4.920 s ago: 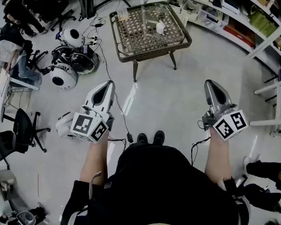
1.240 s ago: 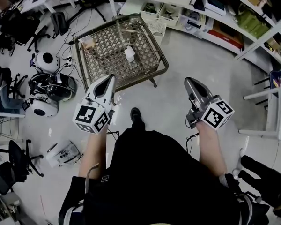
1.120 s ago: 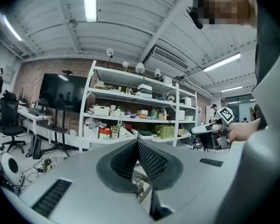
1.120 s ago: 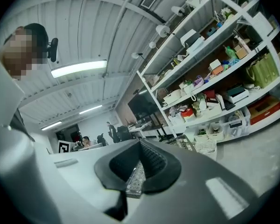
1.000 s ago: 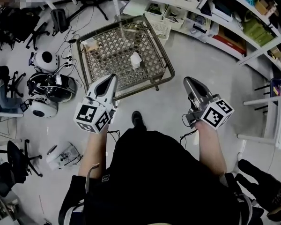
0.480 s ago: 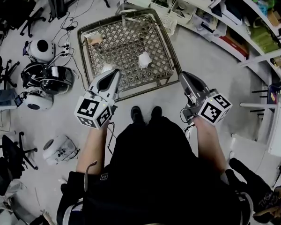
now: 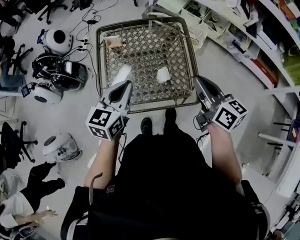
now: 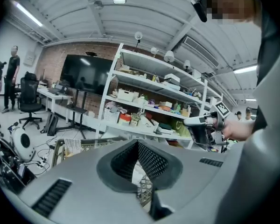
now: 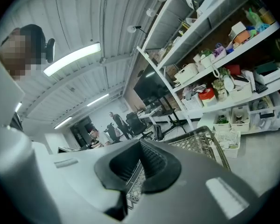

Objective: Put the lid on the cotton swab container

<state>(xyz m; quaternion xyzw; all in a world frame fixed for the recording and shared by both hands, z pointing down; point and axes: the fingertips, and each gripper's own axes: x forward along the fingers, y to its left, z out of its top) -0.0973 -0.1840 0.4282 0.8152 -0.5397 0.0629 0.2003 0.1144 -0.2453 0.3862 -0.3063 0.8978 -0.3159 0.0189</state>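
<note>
A low table with a metal lattice top stands just ahead of my feet. On it a small white container sits right of the middle. A second white object lies near the front left, and I cannot tell whether it is the lid. My left gripper hangs over the table's front left part, just short of that white object, shut and empty. My right gripper is at the table's front right corner, also shut and empty. The gripper views show the left gripper and the right gripper each with pads together.
A small tan item lies at the table's far left. Shelves with bins run along the right. White and black round machines and cables lie on the floor to the left. A person sits at the lower left.
I have walked up to the table: it went from far ahead to directly under the gripper tips. Both grippers stayed shut and held nothing.
</note>
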